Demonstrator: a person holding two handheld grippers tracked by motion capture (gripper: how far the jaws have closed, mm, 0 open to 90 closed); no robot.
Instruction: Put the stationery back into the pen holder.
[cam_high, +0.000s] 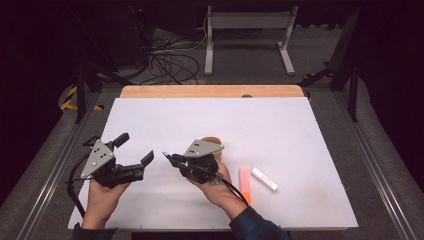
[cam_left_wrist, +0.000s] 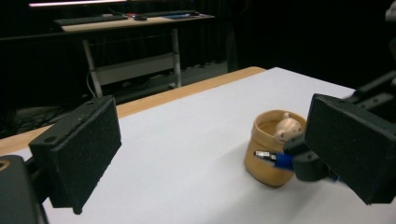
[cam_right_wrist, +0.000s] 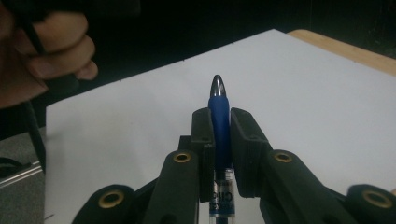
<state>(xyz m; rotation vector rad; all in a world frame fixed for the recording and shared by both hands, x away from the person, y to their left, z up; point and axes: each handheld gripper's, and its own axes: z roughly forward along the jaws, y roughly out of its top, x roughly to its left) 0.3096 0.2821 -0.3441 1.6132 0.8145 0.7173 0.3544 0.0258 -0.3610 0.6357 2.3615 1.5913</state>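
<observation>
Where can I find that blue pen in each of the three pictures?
High view: the blue pen sits left of centre, held in the right gripper, tip pointing left.
Left gripper view: the pen is at right, in front of the tan cup.
Right gripper view: the pen stands in the middle, clamped between the jaws.
Shared landmark: the white table top.

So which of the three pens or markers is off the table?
The blue pen, clamped in the right gripper. The orange marker and the white one lie flat on the table.
</observation>
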